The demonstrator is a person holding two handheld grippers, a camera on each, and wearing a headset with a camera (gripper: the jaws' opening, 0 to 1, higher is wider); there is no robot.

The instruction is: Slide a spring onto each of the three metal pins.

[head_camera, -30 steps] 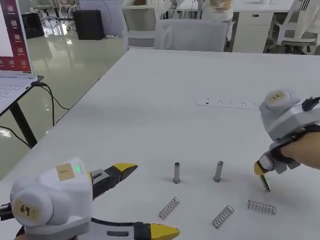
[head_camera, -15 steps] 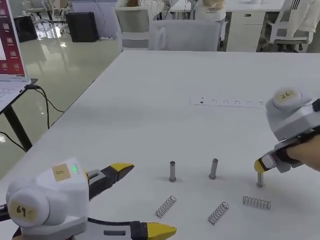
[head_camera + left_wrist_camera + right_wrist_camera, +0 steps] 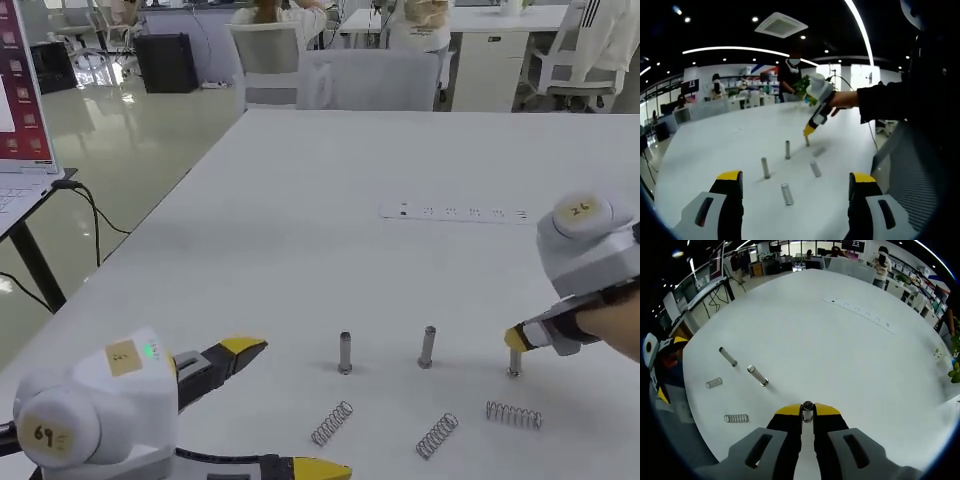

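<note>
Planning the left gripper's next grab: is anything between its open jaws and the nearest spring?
Nothing visible does. Bare table lies between the left gripper and the nearest spring; the nearest pin stands beyond it.

The right tongs (image 3: pixel 807 415) hide the shaft of their clamped pin (image 3: pixel 807 405); the left tongs (image 3: pixel 295 407) are cropped by the head view's bottom edge.

Three pins stand upright in a row on the counter (image 3: pixel 300 200): the left pin (image 3: pixel 345 353), the middle pin (image 3: pixel 428 346) and the right pin (image 3: pixel 514 366), gripped at its top by the right tongs (image 3: pixel 517 340). Nearer the person lie the left spring (image 3: pixel 332 422), middle spring (image 3: pixel 437 435) and right spring (image 3: pixel 513 414), one before each pin. A power strip (image 3: pixel 462 212) lies well behind the row. The left tongs (image 3: pixel 285 407) hover at the near left, jaws apart.
</note>
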